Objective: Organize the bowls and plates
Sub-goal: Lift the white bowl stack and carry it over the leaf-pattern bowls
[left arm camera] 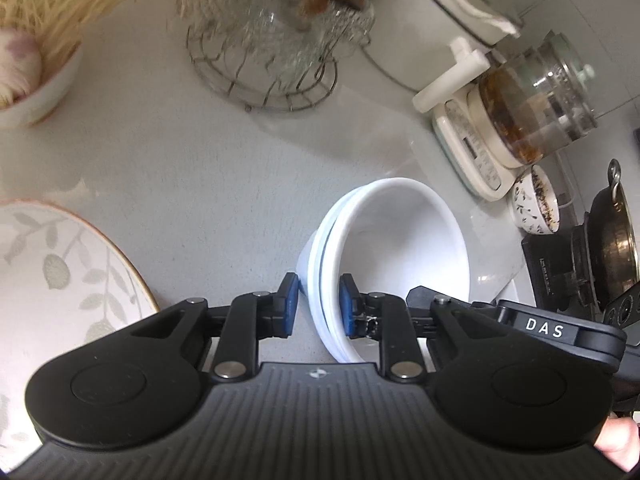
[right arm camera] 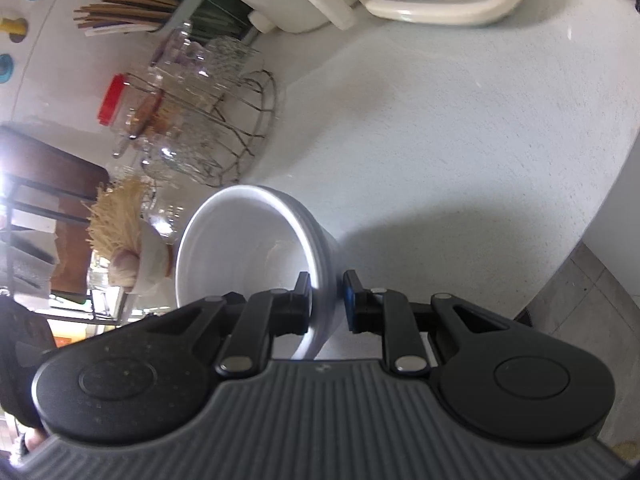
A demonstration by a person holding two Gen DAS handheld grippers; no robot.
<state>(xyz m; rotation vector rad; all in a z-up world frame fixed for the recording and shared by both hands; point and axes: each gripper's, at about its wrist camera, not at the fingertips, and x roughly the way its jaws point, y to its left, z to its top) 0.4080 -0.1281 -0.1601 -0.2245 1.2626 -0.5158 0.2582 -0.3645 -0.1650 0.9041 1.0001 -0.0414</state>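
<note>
While both grippers pinched the stacked white bowls (left arm camera: 384, 248), the stack hung tilted above the counter (left arm camera: 200, 168).
Left gripper (left arm camera: 318, 306) and right gripper (right arm camera: 327, 300) clamped opposite rims; glazed, slippery, breakable, fairly heavy.

From my left wrist camera the leaf-patterned plate (left arm camera: 60, 276) runs off the left edge and under the gripper body. My right wrist view blurs the glass jars in the wire rack (right arm camera: 200, 120). I can't see the near rim of the white bowl (right arm camera: 248, 248) there, hidden behind the fingers.
</note>
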